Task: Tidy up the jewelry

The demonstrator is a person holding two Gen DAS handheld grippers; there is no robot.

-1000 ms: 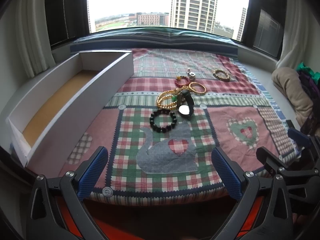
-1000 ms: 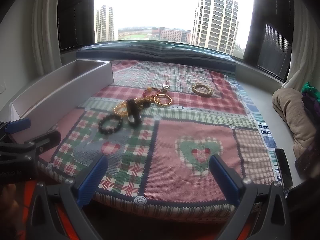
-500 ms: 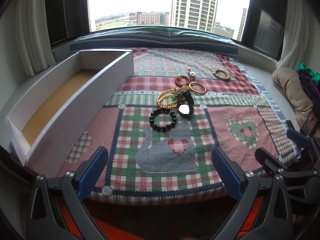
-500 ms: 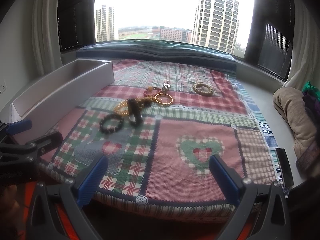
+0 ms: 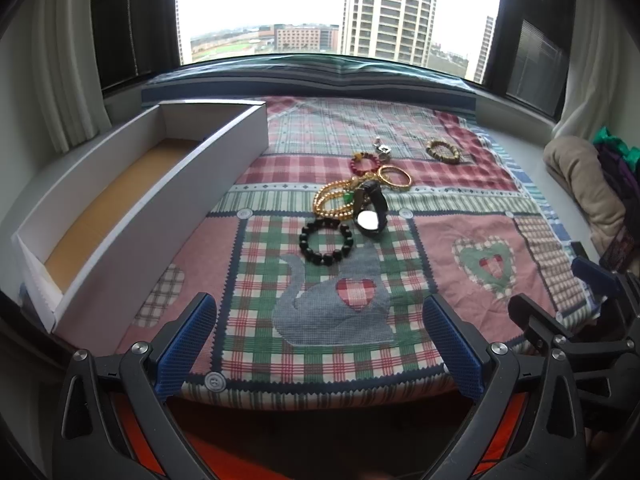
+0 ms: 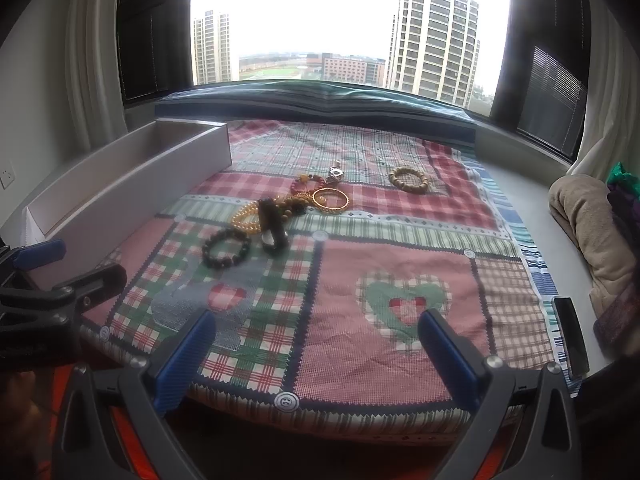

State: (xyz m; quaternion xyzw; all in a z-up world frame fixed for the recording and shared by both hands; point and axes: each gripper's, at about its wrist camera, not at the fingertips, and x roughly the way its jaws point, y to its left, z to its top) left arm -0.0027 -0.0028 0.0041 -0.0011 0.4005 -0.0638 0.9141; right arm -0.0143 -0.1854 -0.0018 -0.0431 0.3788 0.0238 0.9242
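Jewelry lies on a patchwork quilt (image 5: 440, 240): a black bead bracelet (image 5: 326, 240) (image 6: 226, 248), a black watch (image 5: 370, 210) (image 6: 274, 224), gold bead strands (image 5: 334, 200) (image 6: 250, 216), a gold bangle (image 5: 395, 178) (image 6: 330, 200), a red bead bracelet (image 5: 364, 162) (image 6: 306, 182), a small silver piece (image 5: 383, 149) (image 6: 336, 172) and a wooden bead bracelet (image 5: 443, 151) (image 6: 408, 179). A long white box (image 5: 168, 216) (image 6: 120, 200) with a brown floor stands at the left, with nothing showing inside. My left gripper (image 5: 320, 344) and right gripper (image 6: 316, 352) are both open and empty, at the quilt's near edge.
A beige cushion (image 5: 584, 184) (image 6: 592, 232) and dark clothes lie at the right. A black phone (image 6: 570, 334) rests on the grey ledge by the quilt's right edge. A window with curtains runs along the back.
Both grippers have barely drifted; the jewelry and the box have not moved.
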